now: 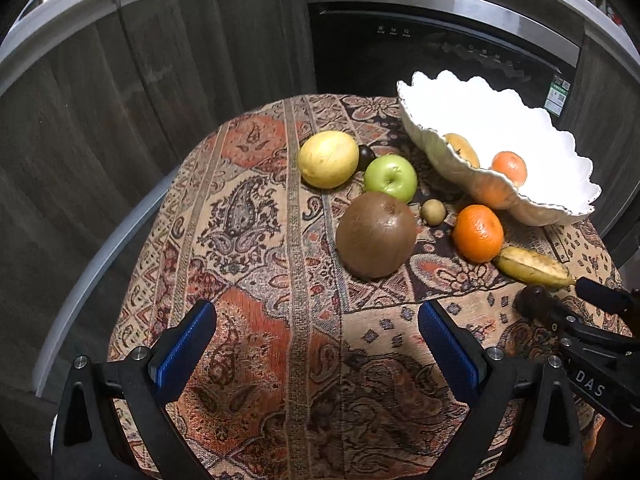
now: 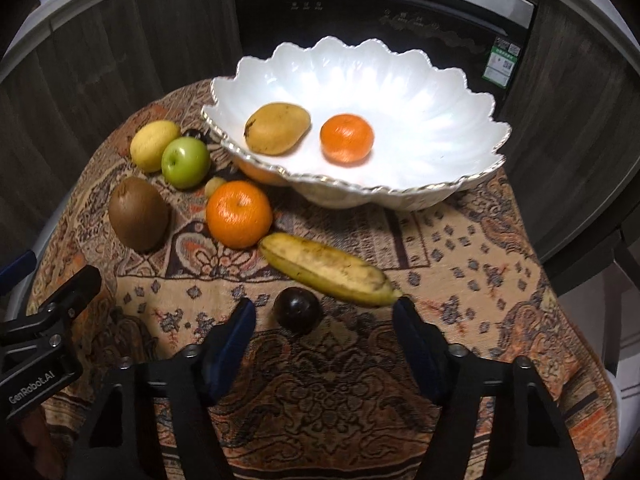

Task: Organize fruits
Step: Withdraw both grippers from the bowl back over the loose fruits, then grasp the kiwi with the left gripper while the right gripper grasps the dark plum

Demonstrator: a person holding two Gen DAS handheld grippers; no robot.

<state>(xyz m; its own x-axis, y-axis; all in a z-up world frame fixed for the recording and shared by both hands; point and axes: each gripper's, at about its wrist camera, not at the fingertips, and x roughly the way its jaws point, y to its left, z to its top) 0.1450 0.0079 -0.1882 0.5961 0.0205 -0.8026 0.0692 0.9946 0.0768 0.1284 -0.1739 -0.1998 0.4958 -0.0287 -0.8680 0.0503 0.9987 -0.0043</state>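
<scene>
A white scalloped bowl holds a mango and an orange; the bowl also shows in the left wrist view. On the patterned cloth lie a lemon, a green apple, a kiwi, a small round fruit, an orange and a banana. A dark plum lies just ahead of my open, empty right gripper, between its fingers. My left gripper is open and empty, short of the kiwi.
The fruit sits on a small round table with a patterned cloth. Dark wooden cabinets and a black appliance stand behind it. A second dark plum hides between the lemon and apple. The right gripper's body reaches in at the right.
</scene>
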